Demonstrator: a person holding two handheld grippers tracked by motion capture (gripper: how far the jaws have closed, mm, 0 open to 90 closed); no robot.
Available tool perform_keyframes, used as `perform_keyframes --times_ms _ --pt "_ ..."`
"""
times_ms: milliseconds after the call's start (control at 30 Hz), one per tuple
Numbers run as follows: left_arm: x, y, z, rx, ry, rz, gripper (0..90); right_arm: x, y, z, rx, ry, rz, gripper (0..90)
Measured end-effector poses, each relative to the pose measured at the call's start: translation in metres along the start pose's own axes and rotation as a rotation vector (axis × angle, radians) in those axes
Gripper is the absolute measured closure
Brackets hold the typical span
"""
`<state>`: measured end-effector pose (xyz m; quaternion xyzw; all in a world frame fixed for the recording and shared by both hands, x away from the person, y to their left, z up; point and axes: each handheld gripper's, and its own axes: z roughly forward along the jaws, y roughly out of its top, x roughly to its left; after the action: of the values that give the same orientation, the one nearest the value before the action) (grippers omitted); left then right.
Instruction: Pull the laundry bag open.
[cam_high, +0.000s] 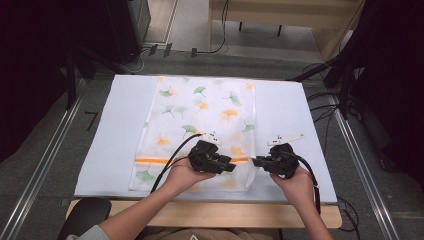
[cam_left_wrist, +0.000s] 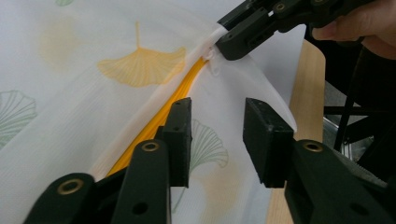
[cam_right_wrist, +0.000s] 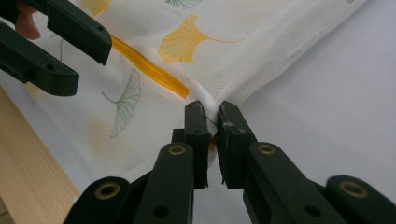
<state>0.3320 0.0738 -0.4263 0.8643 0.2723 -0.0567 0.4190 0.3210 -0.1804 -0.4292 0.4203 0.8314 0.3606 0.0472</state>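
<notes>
With the right gripper (cam_right_wrist: 212, 114) pinching the mesh bag (cam_high: 200, 120) on the white mat (cam_high: 115, 150) at its orange zipper's (cam_left_wrist: 154, 126) end, the half-open left gripper (cam_left_wrist: 217, 135) may grab only loose mesh, seemingly beside the zipper.

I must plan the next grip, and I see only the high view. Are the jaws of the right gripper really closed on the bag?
Observer: Yes. In the right gripper view the right gripper pinches the edge of the bag, at the end of the orange zipper.
Operator: And the left gripper?
Observer: In the left gripper view the left gripper has its jaws apart over the bag and grips nothing.
Operator: Is the zipper between those jaws?
Observer: No. It passes behind one jaw, not through the gap.
</notes>
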Motion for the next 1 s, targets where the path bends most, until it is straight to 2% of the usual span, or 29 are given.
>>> perform_keyframes --times_ms 167,300,367,633,667,833,1000 --pt "-0.003 0.003 0.012 0.011 0.019 0.011 63.6 0.001 0.000 0.000 -0.001 0.000 -0.002 85.3" --pt "-0.006 0.004 0.021 0.041 0.037 0.023 65.2 0.001 0.000 -0.001 -0.006 0.007 -0.007 85.4" --pt "-0.007 0.005 0.025 0.026 0.033 0.010 64.7 0.002 0.001 -0.001 -0.006 0.007 -0.006 85.4" --pt "-0.008 0.008 0.037 0.038 0.056 0.029 63.9 0.007 0.002 -0.001 -0.012 0.026 -0.019 85.4" --pt "-0.008 0.008 0.038 0.032 0.055 0.019 63.9 0.007 0.002 -0.001 -0.012 0.026 -0.019 85.4" --pt "-0.007 0.009 0.041 0.034 0.063 0.022 62.6 0.009 0.003 0.000 -0.017 0.045 -0.031 85.5" --pt "-0.006 0.008 0.043 0.013 0.058 0.012 63.9 0.011 0.004 0.000 -0.020 0.054 -0.039 85.6"
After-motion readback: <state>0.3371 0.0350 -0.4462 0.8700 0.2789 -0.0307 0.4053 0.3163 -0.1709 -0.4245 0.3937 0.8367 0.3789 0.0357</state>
